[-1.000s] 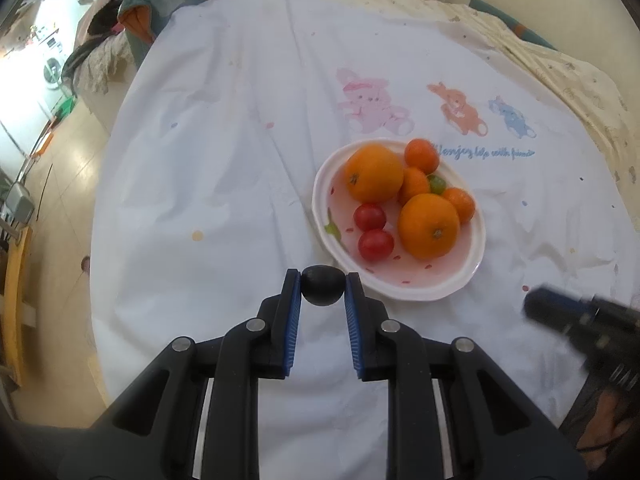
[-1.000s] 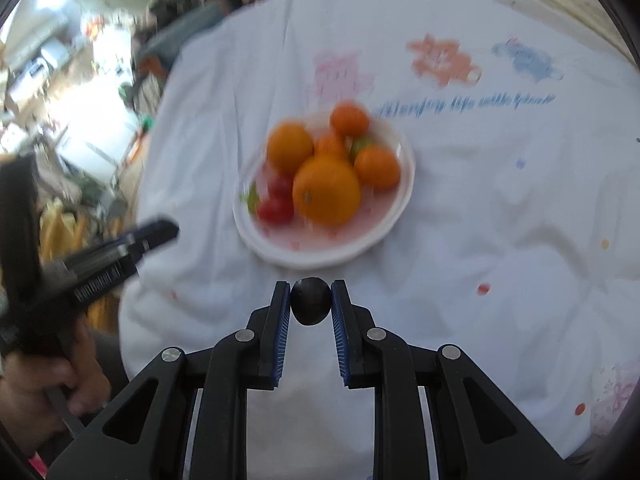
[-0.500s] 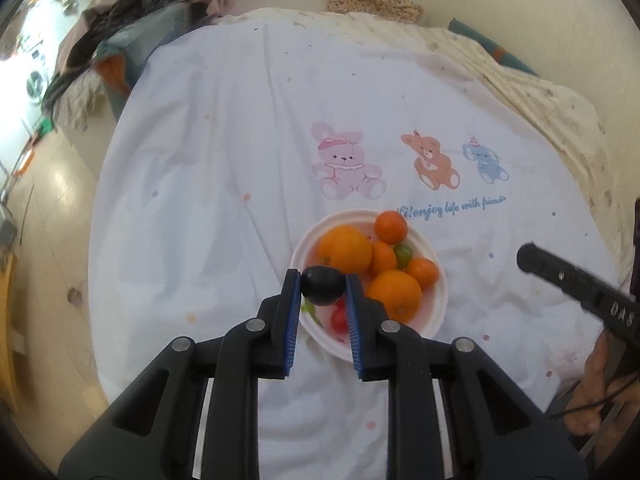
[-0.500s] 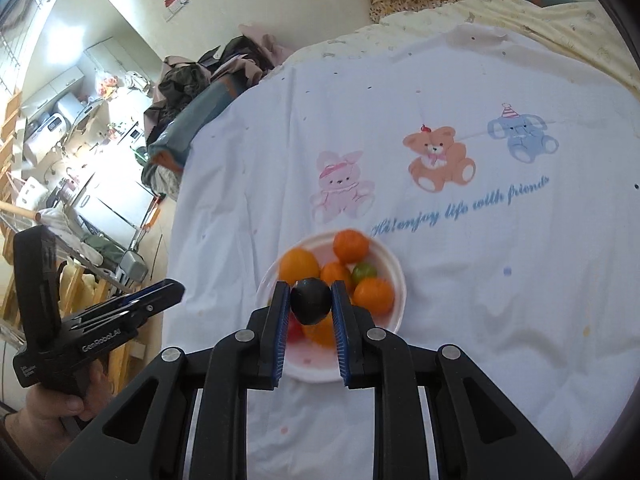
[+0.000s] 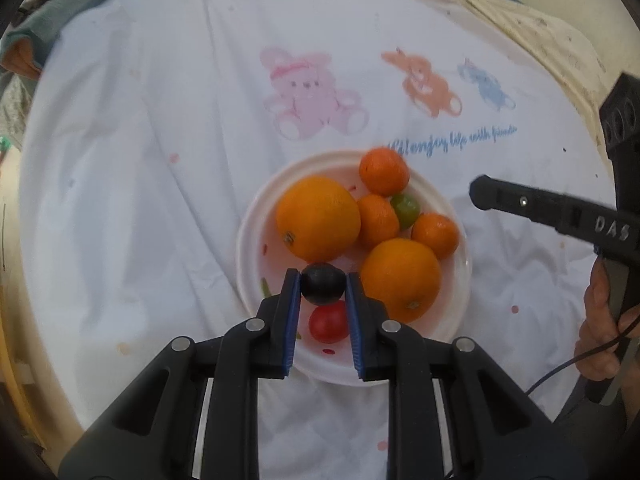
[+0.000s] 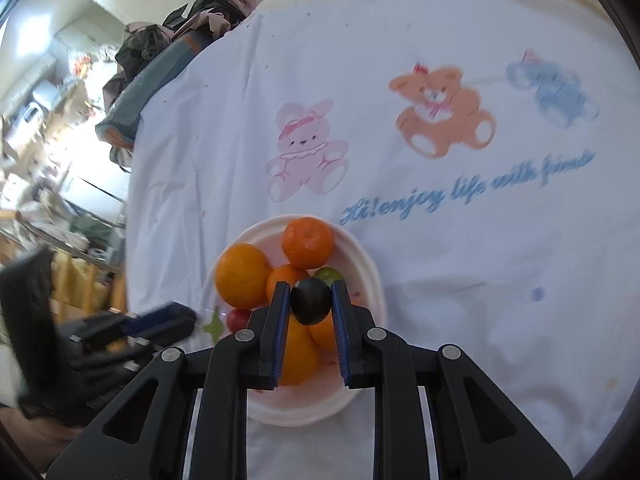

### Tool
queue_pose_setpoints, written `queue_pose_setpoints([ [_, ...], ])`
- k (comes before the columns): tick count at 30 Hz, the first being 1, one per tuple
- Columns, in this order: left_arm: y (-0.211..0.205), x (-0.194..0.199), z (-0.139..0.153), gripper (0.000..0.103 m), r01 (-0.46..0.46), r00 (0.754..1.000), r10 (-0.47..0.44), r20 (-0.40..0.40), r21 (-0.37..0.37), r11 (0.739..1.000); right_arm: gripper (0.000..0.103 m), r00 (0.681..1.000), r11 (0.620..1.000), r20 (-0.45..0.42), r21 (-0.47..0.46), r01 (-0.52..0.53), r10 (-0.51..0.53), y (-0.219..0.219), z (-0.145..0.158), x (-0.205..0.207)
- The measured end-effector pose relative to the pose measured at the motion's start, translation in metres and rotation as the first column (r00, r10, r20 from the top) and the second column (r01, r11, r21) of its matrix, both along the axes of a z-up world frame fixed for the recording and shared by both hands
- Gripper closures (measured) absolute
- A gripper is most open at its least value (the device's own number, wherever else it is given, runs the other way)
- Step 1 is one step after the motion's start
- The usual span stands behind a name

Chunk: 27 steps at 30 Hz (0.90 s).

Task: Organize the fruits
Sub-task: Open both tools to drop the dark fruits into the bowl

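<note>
Dark fruit, left: a small dark round fruit (image 5: 322, 283) sits clamped between the blue pads of the left tongs (image 5: 322, 286), at frame centre, over the near side of the plate.
Dark fruit, right: a like dark fruit (image 6: 311, 301) is pinched in the right tongs (image 6: 311, 300), over the middle of the fruit pile.
Plate: the white plate (image 5: 456, 216) lies on the printed sheet, at centre frame in both views.
Plate contents: two big oranges (image 5: 318, 218), three small mandarins (image 5: 384, 171), one green fruit (image 5: 405, 210), and a red tomato (image 5: 329, 321) showing below the left tongs' fruit.
Change: half a second ago the plate looked smaller and lower under both tongs; now it fills more of each view, so both tongs have come closer to it. Both fruits stay gripped as before.
Surroundings: the white sheet (image 5: 160, 160) carries pink, orange and blue animal prints above the plate; crumpled clothes (image 6: 160, 52) lie at upper left in the right wrist view.
</note>
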<state>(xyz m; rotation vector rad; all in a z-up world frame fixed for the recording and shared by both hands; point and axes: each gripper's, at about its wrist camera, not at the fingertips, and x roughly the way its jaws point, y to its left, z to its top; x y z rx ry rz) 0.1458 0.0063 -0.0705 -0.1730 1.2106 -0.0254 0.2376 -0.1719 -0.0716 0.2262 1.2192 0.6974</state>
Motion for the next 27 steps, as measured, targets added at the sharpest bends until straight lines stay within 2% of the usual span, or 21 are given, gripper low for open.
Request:
queue_pose_setpoints([
  [6, -0.008, 0.008, -0.008, 0.083, 0.010, 1.000, -0.010, -0.017, -0.003, 1.000, 0.077, 0.996, 0.999, -0.089, 0.042, 0.007, -0.003, 0.004, -0.019, 0.010],
  [8, -0.007, 0.010, -0.009, 0.079, 0.003, 1.000, -0.004, -0.027, -0.016, 1.000, 0.064, 0.994, 0.998, -0.106, 0.058, 0.015, -0.009, 0.003, -0.022, 0.012],
  [9, -0.006, 0.011, -0.009, 0.069, 0.001, 1.000, -0.002, -0.028, -0.032, 0.999, 0.044, 0.994, 0.997, -0.103, 0.068, 0.028, -0.021, 0.001, -0.022, 0.012],
  [10, -0.005, 0.011, -0.008, 0.062, -0.004, 1.000, 0.003, -0.025, -0.031, 1.000, 0.037, 0.995, 0.996, -0.099, 0.079, 0.038, -0.030, 0.000, -0.021, 0.012],
  [12, -0.003, 0.010, -0.005, 0.029, -0.021, 1.000, 0.021, -0.012, -0.015, 1.000, 0.037, 0.996, 0.995, -0.073, 0.084, 0.055, -0.049, -0.004, -0.014, 0.011],
  [14, -0.002, 0.008, -0.001, 0.019, -0.026, 1.000, 0.026, 0.010, -0.023, 0.999, 0.037, 0.997, 0.995, -0.049, 0.080, 0.065, -0.061, -0.008, -0.008, 0.010],
  [17, 0.000, 0.002, 0.008, 0.019, -0.033, 0.999, 0.033, 0.025, -0.028, 0.999, 0.029, 0.998, 0.996, -0.001, 0.062, 0.068, -0.068, -0.011, 0.007, 0.004],
  [19, 0.002, -0.006, 0.018, 0.019, -0.061, 0.996, 0.061, 0.067, -0.003, 0.998, 0.017, 0.997, 0.996, 0.045, 0.060, 0.065, -0.067, -0.011, 0.021, -0.005],
  [22, 0.001, -0.023, 0.044, 0.019, -0.078, 0.985, 0.072, 0.159, 0.032, 0.996, 0.008, 0.994, 0.997, 0.093, 0.046, 0.059, -0.063, -0.009, 0.044, -0.019],
  [24, -0.001, -0.035, 0.064, 0.019, -0.097, 0.972, 0.078, 0.223, 0.074, 0.993, 0.007, 0.990, 0.997, 0.126, 0.027, 0.066, -0.069, -0.009, 0.056, -0.031],
  [27, 0.003, -0.053, 0.085, 0.019, -0.139, 0.953, 0.111, 0.283, 0.083, 0.987, 0.005, 0.982, 0.996, 0.168, 0.021, 0.085, -0.087, -0.016, 0.071, -0.055],
])
